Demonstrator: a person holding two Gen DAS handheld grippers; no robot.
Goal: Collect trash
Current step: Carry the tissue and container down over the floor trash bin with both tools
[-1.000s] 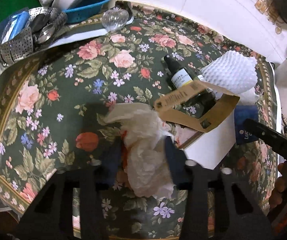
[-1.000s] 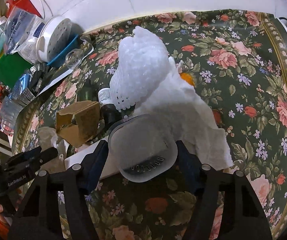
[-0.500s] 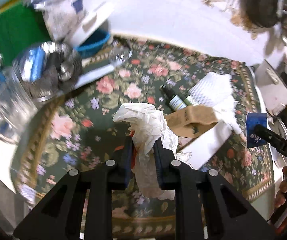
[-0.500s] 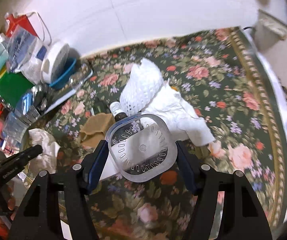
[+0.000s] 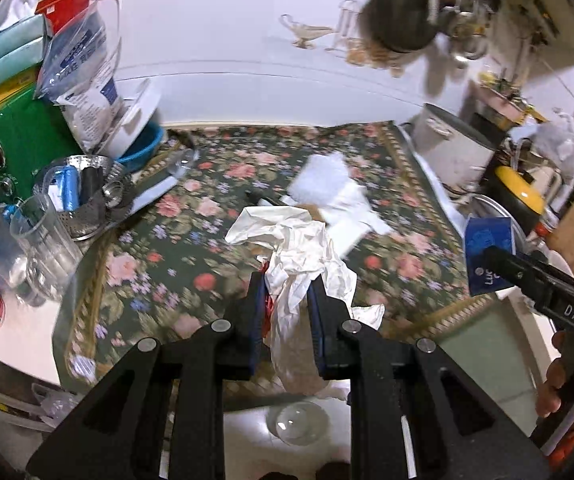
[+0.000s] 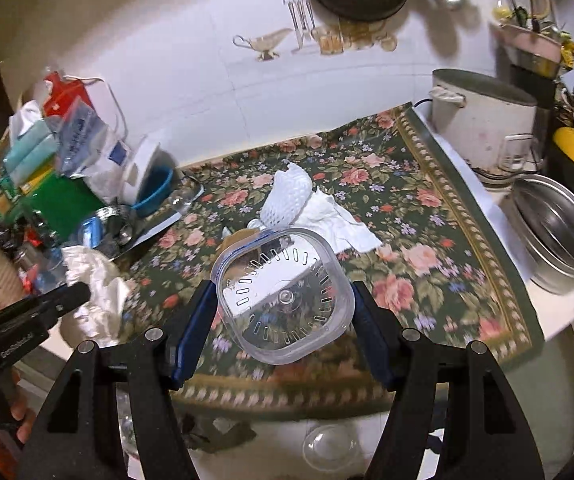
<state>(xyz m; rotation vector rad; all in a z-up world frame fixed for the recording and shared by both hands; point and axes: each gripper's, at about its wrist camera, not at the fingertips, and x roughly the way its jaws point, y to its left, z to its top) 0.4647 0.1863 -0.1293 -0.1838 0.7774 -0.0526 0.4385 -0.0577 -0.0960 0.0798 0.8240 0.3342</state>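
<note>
Nearest, the left hand-held gripper [image 5: 287, 300] is clamped tight on a crumpled white wrapper [image 5: 295, 256], with a bit of red showing by the left pad; the wad is held up in the air over the near edge of the tabletop [image 5: 167, 240]. The right hand-held gripper [image 6: 283, 312] is spread wide around a clear square tub [image 6: 283, 292], its blue pads pressed to the tub's two sides, the slotted bottom facing the camera, also lifted above the near edge. Below both, a small glass bowl [image 6: 329, 450] sits on the pale floor. Farther in, near the middle of the flowered cloth, lie a brown box [image 6: 243, 238], a white napkin [image 6: 339, 220] and a white foam net [image 6: 289, 196], all touching. At the left edge stands a steel strainer [image 5: 87, 200] beside a blue basin [image 5: 143, 152]. By the right edge is a white pot [image 6: 483, 116].
</note>
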